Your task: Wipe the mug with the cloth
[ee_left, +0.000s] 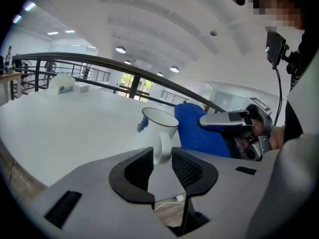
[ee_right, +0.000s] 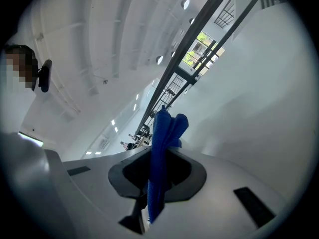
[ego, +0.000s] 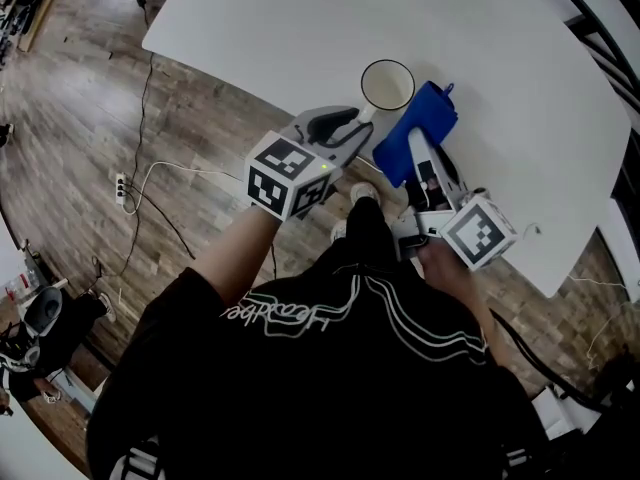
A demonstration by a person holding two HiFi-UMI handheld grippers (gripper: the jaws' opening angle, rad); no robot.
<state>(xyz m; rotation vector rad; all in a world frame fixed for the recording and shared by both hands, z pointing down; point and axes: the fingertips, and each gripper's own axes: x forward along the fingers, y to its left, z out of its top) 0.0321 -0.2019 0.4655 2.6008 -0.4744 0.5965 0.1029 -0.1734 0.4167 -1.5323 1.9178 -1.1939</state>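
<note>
Left tool (ee_left: 162, 157): spread wide, with the handle (ee_left: 162, 144) of the mug (ee_left: 160, 126) between the pads and, by the look of it, not squeezed. Right tool (ee_right: 160, 167): clamped on the blue cloth (ee_right: 162, 148), bunched in a fold and sticking up past the tips.

Mug upright, mouth up, on the white tabletop (ego: 300, 28), close to the near edge. Cloth just beside it on the right in the head view; touching or not, impossible to tell.

Step in hand, as a judgement: a pause between grips, with the mug standing on its own base, carried by neither tool, and the cloth held ready alongside. No telling from here how much wiping is done or left.

Next move, if wiping is to go on: close on the handle to steady the mug against sliding or tipping under a sideways rub. Then bring the cloth onto the wall or rim, pushing toward the held side rather than toward the tabletop's edge.

Surface: smooth, white, lightly glossy, likely slippery under a light mug. Far across it in the left gripper view, a pale rounded object, too small to name.

Room: wood-plank floor (ego: 80, 118) below, crossed by a cable (ego: 150, 68) and carrying a power strip (ego: 120, 188). Beyond the tabletop, a dark railing (ee_left: 99, 61). Overhead, a pale vaulted ceiling with round lights (ee_left: 120, 49).
</note>
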